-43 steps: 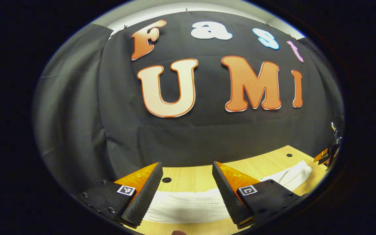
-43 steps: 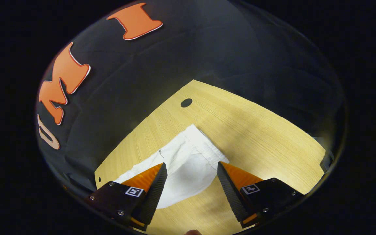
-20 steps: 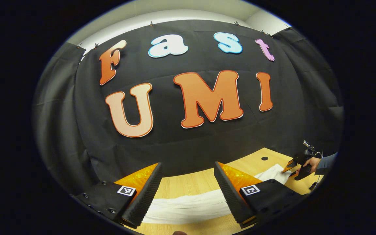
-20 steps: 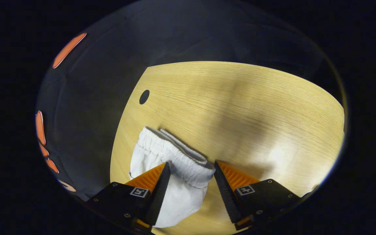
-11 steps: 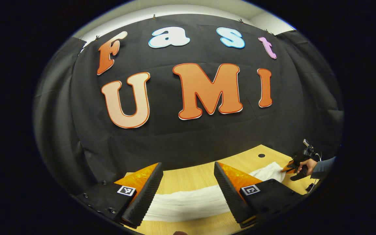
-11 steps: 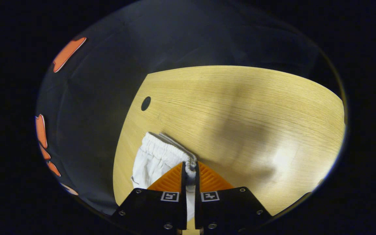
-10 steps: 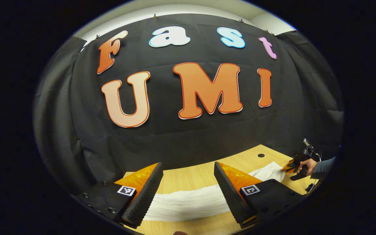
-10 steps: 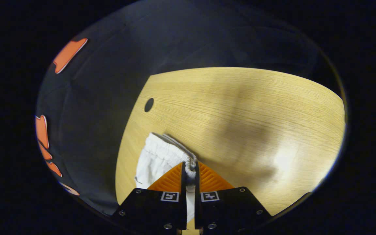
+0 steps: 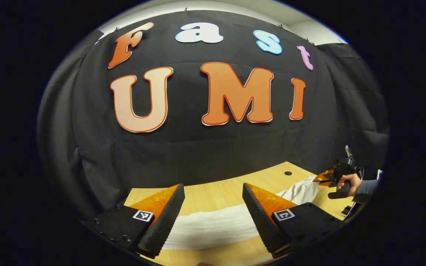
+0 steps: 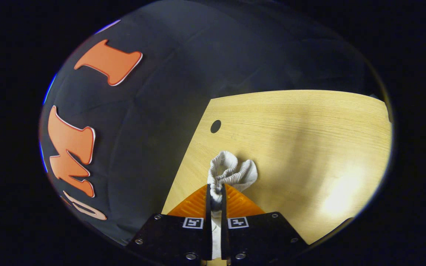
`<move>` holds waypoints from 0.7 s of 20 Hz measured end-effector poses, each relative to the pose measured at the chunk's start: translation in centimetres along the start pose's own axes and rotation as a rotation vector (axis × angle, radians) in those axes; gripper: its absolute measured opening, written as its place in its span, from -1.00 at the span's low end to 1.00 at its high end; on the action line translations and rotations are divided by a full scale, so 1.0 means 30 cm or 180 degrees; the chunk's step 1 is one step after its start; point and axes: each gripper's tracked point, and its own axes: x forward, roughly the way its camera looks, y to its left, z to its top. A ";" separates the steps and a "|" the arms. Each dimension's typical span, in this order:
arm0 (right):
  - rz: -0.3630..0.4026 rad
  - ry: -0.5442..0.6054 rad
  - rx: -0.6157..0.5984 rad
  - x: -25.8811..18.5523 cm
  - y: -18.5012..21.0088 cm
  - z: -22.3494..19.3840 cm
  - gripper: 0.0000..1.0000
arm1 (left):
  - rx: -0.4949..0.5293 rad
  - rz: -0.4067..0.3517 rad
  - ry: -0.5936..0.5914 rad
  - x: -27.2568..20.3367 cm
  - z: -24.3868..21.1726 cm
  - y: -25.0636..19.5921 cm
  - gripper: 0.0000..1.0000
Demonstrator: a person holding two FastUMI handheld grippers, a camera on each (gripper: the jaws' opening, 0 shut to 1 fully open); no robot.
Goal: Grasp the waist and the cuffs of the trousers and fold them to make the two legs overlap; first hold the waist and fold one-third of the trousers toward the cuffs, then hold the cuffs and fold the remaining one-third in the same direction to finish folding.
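White trousers (image 9: 213, 227) lie stretched across the wooden table (image 9: 216, 194). In the left gripper view my left gripper (image 9: 213, 216) is open, its fingers standing either side of the cloth's near end, apart from it. Far right in that view a hand (image 9: 346, 181) holds the other gripper at the trousers' far end (image 9: 301, 186). In the right gripper view my right gripper (image 10: 215, 194) is shut on the elastic waist (image 10: 231, 170), which bunches up above the fingertips and is raised off the table (image 10: 309, 147).
Black cloth walls close the booth behind the table. A round hole (image 10: 215, 126) sits in the tabletop near the waist, also seen as the hole (image 9: 288, 173) from the left. Bare wood spreads to the right in the right gripper view.
My right gripper closed on the waistband and has now lifted and turned it, so the waist bunches above the fingertips. The left gripper stayed open over the trousers' other end, shifting only slightly.
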 end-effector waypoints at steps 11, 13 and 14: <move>0.0511 0.0021 -0.0289 -0.006 -0.019 0.014 -0.81 | -0.0255 0.0026 0.0311 -0.068 -0.181 0.291 1.00; 0.0563 0.0084 -0.0359 -0.014 -0.023 0.012 -0.82 | -0.0253 0.0046 0.0304 -0.077 -0.186 0.333 1.00; 0.0612 0.0148 -0.0406 -0.010 -0.018 0.003 -0.82 | -0.0233 0.0059 0.0292 -0.084 -0.190 0.353 1.00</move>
